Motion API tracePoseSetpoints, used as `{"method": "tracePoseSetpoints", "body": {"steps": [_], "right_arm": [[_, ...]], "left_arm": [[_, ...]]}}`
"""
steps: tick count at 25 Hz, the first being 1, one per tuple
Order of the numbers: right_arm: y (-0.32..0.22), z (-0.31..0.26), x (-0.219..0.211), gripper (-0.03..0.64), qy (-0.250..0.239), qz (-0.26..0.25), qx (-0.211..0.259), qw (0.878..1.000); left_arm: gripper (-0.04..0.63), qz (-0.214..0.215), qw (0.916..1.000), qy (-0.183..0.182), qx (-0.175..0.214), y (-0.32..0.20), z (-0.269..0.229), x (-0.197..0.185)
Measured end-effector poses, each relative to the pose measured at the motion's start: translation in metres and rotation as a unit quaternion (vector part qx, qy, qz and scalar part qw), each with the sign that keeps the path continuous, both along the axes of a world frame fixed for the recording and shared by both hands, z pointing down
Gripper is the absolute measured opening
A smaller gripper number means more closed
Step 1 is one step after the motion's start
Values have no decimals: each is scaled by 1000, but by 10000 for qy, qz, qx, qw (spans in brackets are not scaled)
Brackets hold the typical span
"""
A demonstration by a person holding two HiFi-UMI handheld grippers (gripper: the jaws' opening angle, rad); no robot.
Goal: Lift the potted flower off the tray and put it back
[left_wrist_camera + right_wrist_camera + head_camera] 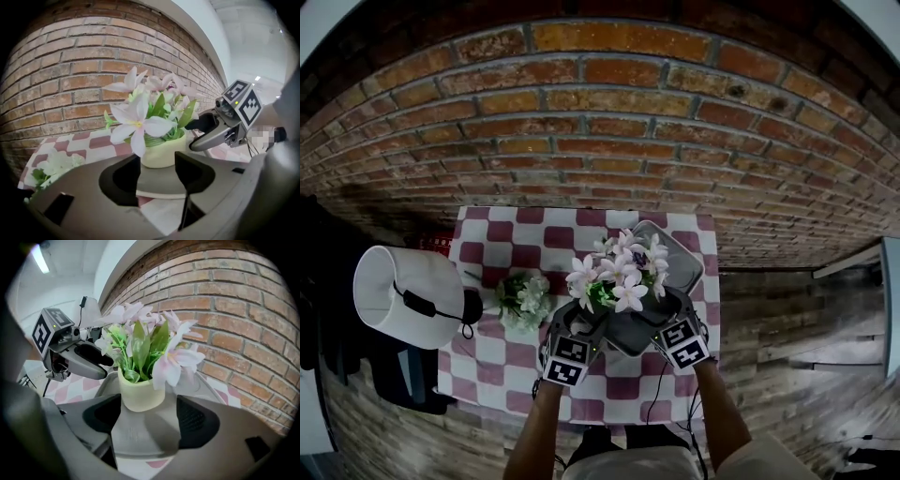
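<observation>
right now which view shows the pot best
Right gripper view: the pale pot stands nearly whole and close on the tray. Left gripper view: a petal covers part of it. Head view: the flowers hide it.

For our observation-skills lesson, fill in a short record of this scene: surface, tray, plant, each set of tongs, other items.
Surface: red-and-white checked cloth
Tray: grey, rounded corners
Potted flower: pale pot, upright on tray
Left tongs: open, pot just ahead, ungripped
Right tongs: open, pot just ahead, ungripped
Other items: white flower bunch and white lampshade, left of tray
Background: brick wall
</observation>
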State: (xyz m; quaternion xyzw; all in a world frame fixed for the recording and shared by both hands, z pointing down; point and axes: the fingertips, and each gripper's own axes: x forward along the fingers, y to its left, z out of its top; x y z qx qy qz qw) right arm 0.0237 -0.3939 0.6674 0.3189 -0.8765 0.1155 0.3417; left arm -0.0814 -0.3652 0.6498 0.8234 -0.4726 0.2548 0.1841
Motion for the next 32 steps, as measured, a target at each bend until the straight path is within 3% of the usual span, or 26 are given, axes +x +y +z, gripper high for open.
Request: {"method": "tracePoseSetpoints", "body": {"steps": [7,10,17,25,32], "right_arm": [[27,-39,17,336,-68,226,273,9993],[39,-63,21,286,-154,365,535,9978],[80,-119,23,155,-361,538,1037,9925],[127,-159,30,81,-155,745,1368,9877],[163,-198,33,23,-285,825,1708,9814]], "left_arm": [[206,-156,9997,-9,184,37,-25,-23],[142,-121,9993,-39,349,54,-43,-25],[106,130,9958,-438,791,89,-87,-28],[50,239,9899,-407,1338,126,-141,-27],[23,281,9848,-419,1661,160,-171,-26]]}}
